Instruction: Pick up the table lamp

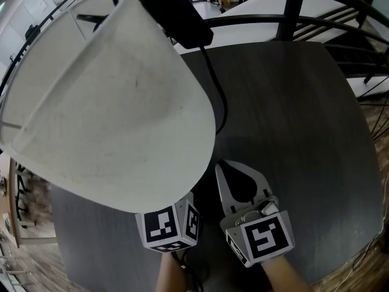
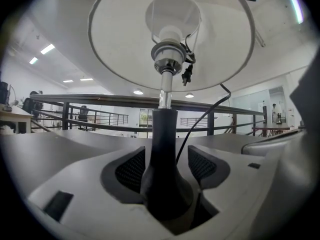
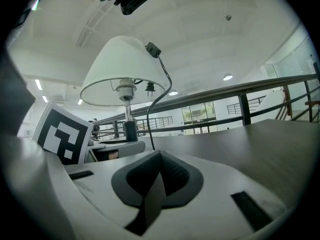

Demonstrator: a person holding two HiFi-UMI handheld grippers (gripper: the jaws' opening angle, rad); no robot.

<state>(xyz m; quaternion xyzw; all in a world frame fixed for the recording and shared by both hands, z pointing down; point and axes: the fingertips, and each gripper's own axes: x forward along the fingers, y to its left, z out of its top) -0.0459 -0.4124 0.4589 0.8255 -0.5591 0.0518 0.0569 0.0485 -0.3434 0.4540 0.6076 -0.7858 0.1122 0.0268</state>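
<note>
The table lamp has a wide white shade (image 1: pixel 109 102) and a black stem (image 2: pixel 164 134) that flares into a black base. It stands upright on the dark grey round table (image 1: pixel 292 114). My left gripper (image 2: pixel 167 166) is open, its pads (image 2: pixel 131 170) on either side of the stem with a small gap on the right. In the head view the shade hides its jaws and only its marker cube (image 1: pixel 167 227) shows. My right gripper (image 1: pixel 228 172) lies just right of the lamp, shut on nothing, pads (image 3: pixel 160 176) pressed together. The right gripper view has the lamp (image 3: pixel 125 64) at its left.
The lamp's black cord (image 1: pixel 216 90) runs from a black block on top of the shade down to the table beside the stem. Black railings (image 1: pixel 292 17) curve round the table's far side. The table's edge (image 1: pixel 371 181) is close on the right.
</note>
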